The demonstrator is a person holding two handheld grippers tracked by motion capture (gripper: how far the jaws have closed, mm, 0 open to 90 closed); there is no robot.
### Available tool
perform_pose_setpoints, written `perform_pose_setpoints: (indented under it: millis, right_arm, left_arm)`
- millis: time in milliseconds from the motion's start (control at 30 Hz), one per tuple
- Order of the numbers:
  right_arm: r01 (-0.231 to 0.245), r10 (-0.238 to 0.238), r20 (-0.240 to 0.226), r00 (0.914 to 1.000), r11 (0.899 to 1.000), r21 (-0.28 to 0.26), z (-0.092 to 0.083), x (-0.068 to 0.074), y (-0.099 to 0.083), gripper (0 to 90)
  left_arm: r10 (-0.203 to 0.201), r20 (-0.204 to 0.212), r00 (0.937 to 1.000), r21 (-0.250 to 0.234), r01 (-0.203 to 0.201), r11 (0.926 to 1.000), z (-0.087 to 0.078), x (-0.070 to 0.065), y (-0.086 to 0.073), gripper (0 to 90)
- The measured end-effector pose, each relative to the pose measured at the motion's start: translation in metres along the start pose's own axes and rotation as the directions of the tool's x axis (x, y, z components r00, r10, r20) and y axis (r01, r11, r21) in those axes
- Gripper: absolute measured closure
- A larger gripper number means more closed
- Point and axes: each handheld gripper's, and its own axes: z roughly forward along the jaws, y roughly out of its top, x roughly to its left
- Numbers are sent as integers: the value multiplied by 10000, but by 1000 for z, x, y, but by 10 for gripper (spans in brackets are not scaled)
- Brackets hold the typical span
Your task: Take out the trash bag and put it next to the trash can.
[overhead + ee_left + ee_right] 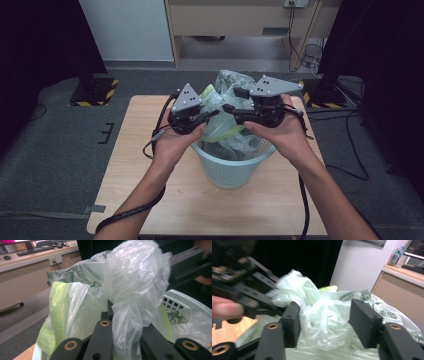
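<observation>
A pale mint basket [230,172] stands on the wooden table [135,165], stuffed with thin plastic bags [227,90]. My left gripper [212,114] is above the basket's left rim, shut on a twisted neck of the clear plastic bag [130,282]; the film is bunched between its jaws in the left gripper view [125,325]. From the right, my right gripper [227,107] faces it. In the right gripper view it [327,320] stands open with clear plastic bag [322,315] between its pads, which are apart from the film. The left gripper [244,295] shows blurred at upper left.
A green-tinted bag [58,305] and a leaf-printed bag [82,271] also sit in the basket [185,301]. Black cables [305,200] trail from both grippers across the table. Dark stands with striped bases [95,92] flank the table; a desk [240,20] is behind.
</observation>
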Motion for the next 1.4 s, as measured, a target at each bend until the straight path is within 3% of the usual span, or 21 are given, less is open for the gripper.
perform_pose_setpoints:
  millis: [200,267,367,433,500,633,700,767,800,867,967,1033,1133,1400]
  right_arm:
    - [-362,361,84,9993,9992,167,5,-7,-5,407]
    - [-723,726,-101,9973,9970,280,8,-12,-9,382]
    - [-877,886,-249,9958,9955,351,9,-15,-13,350]
    - [-933,946,-321,9950,9949,380,10,-16,-14,348]
    - [-589,621,-451,9970,9957,709,13,-17,-19,352]
    - [25,56,-794,9968,9948,1020,16,-13,-24,497]
    - [319,-213,-1016,9946,9940,1043,17,-12,-26,655]
    - [286,-169,-1165,9930,9946,995,16,-12,-26,775]
    - [286,-169,-1165,9930,9946,995,16,-12,-26,775]
    - [36,67,-1305,9914,9969,791,15,-13,-24,862]
    - [-143,221,-1350,9906,9982,587,14,-13,-21,887]
    - [-349,409,-1469,9883,9985,433,14,-13,-17,892]
    - [-332,378,-1587,9866,9990,313,13,-12,-14,894]
    - [-320,324,-2034,9786,9995,51,11,-1,-4,899]
  left_arm:
    - [376,158,9992,-95,-374,9993,-1,-6,0,886]
    - [469,223,9987,-144,-466,9988,-3,-5,-1,886]
    - [547,285,9981,-201,-542,9983,-5,-3,-2,885]
    - [506,323,9982,-237,-499,9985,-6,-2,-3,885]
    - [361,378,9986,-320,-349,9989,-8,0,-4,884]
    - [29,576,9983,-608,6,9982,-10,3,-3,883]
    - [-26,775,9970,-674,79,9977,-11,4,-3,882]
    - [53,935,9956,-622,5,9981,-11,3,-4,878]
    - [53,935,9956,-622,5,9981,-11,3,-4,870]
    - [25,942,9955,-622,34,9981,-11,2,-3,854]
    - [152,886,9960,-596,-100,9982,-10,-1,-2,776]
    - [188,849,9962,-456,-150,9988,-6,-3,-1,662]
    - [262,626,9977,-334,-242,9991,-2,-6,0,600]
    - [387,384,9985,-213,-379,9991,5,-11,1,558]
